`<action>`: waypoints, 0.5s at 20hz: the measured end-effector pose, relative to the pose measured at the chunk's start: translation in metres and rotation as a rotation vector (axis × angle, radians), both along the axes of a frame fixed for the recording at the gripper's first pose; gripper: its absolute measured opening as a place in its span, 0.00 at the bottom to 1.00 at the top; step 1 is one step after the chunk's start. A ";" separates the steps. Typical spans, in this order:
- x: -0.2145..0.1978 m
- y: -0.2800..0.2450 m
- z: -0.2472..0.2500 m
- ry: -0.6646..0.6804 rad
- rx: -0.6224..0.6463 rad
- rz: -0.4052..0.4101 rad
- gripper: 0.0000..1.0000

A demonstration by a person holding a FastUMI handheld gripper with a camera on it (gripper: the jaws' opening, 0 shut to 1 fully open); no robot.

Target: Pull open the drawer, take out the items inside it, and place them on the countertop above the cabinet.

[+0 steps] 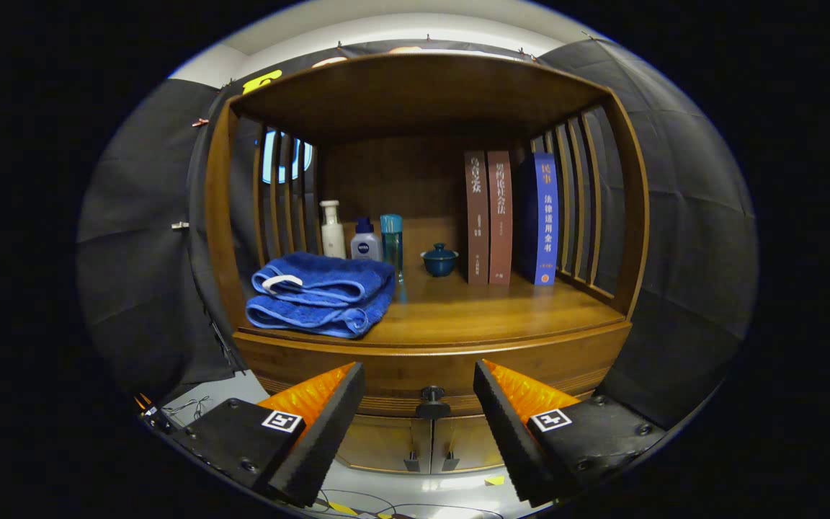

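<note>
A wooden cabinet stands ahead of me, its drawer front (386,367) shut under the countertop (487,310). The drawer's small dark knob (432,401) sits just beyond my fingertips, in line with the gap between them. My gripper (418,378) is open, with nothing between its black ribbed fingers (328,425). What lies inside the drawer is hidden.
On the countertop lie a folded blue towel (325,292) at the left, three bottles (364,241) behind it, a small teal lidded cup (439,261) and three upright books (509,216). A wooden top and slatted sides enclose the shelf. Two lower doors (429,440) sit beneath the drawer.
</note>
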State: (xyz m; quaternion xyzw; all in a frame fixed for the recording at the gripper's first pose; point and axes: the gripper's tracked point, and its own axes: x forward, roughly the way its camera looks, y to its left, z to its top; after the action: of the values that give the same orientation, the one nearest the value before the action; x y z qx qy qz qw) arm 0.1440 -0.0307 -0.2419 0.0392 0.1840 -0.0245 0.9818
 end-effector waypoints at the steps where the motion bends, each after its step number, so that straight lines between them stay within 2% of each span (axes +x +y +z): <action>1: 0.005 -0.002 -0.012 0.017 -0.001 -0.006 0.99; 5: 0.020 -0.010 -0.056 0.086 -0.023 -0.032 0.99; 10: 0.031 -0.005 -0.096 0.168 -0.015 -0.019 0.99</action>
State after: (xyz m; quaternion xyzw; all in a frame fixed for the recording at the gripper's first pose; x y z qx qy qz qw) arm 0.1745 -0.0360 -0.3382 0.0312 0.2652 -0.0384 0.9629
